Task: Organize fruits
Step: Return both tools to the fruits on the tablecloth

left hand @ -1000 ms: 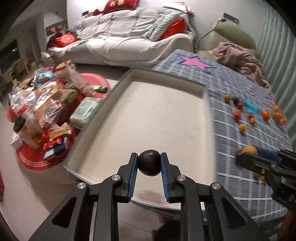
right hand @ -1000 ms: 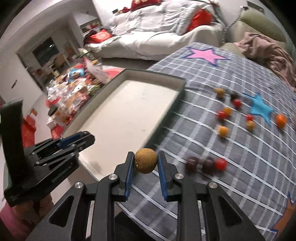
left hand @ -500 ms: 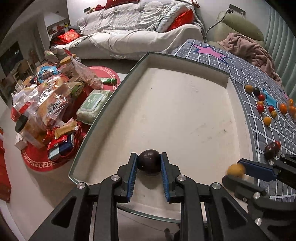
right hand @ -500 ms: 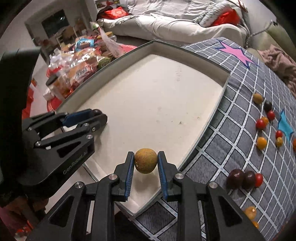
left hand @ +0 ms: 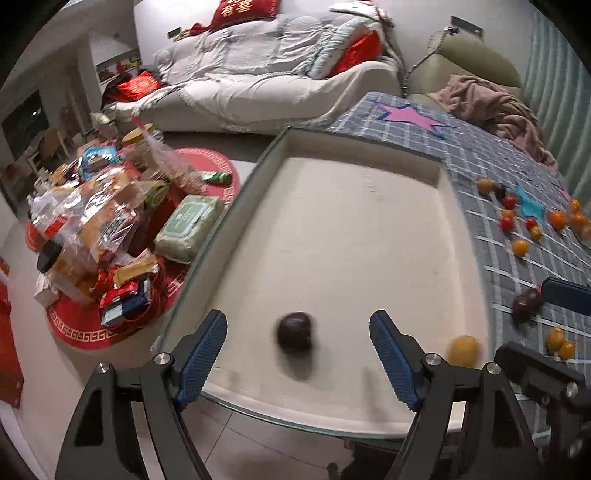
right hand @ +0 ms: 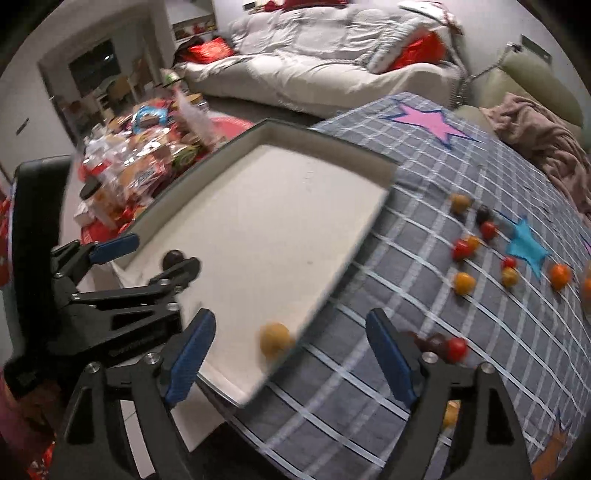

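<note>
Red cushion (left hand: 244,11) on sofa: gold Chinese characters "有喜".

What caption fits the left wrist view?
Open left hand-held gripper above a dark fruit and a yellow fruit in the white tray.

A home living room. A white-covered sofa (left hand: 266,85) with red cushions (left hand: 242,9) runs along the back wall, and an olive armchair (left hand: 476,55) with a crumpled pink blanket (left hand: 495,110) stands beside it. On the floor, a round red rug (left hand: 77,325) is piled with bagged snacks (left hand: 99,221) and a pack of wet wipes (left hand: 188,229). A grey checked cloth with stars (right hand: 424,122) covers the table.
</note>
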`<control>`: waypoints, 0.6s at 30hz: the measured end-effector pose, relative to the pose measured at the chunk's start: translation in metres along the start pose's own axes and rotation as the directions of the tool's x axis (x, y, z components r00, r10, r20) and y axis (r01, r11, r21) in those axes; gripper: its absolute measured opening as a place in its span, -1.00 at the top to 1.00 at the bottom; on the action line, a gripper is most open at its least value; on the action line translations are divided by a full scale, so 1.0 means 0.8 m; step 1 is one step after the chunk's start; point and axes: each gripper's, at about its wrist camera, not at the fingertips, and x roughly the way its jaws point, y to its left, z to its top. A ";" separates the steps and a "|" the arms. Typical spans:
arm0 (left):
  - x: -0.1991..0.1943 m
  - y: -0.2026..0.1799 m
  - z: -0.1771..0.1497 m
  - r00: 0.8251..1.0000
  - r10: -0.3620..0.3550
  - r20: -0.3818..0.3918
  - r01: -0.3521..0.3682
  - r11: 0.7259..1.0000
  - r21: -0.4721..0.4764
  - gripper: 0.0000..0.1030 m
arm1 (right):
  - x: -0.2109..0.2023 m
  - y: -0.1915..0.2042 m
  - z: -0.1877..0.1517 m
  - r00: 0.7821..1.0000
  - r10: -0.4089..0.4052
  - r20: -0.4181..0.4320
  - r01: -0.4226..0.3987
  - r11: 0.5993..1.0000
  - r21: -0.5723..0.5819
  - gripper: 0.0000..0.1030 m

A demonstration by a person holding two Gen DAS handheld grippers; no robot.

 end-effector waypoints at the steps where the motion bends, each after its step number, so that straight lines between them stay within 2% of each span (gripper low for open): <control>1: -0.004 -0.006 -0.001 1.000 -0.012 0.003 0.012 1.000 0.009 -0.57 | -0.004 -0.011 -0.006 1.000 -0.011 0.000 0.011 1.000 0.017 -0.71; 6: -0.027 -0.050 -0.007 0.998 -0.068 0.015 0.066 0.995 0.070 -0.57 | -0.024 -0.069 -0.046 0.997 -0.074 -0.006 0.074 0.989 0.125 -0.71; 11: -0.041 -0.100 -0.015 0.994 -0.111 0.014 0.107 0.983 0.150 -0.57 | -0.038 -0.127 -0.090 0.992 -0.123 -0.028 0.126 0.961 0.246 -0.72; 18: -0.047 -0.166 -0.027 0.991 -0.134 0.000 0.130 0.959 0.252 -0.57 | -0.044 -0.164 -0.130 0.989 -0.140 -0.052 0.149 0.937 0.316 -0.72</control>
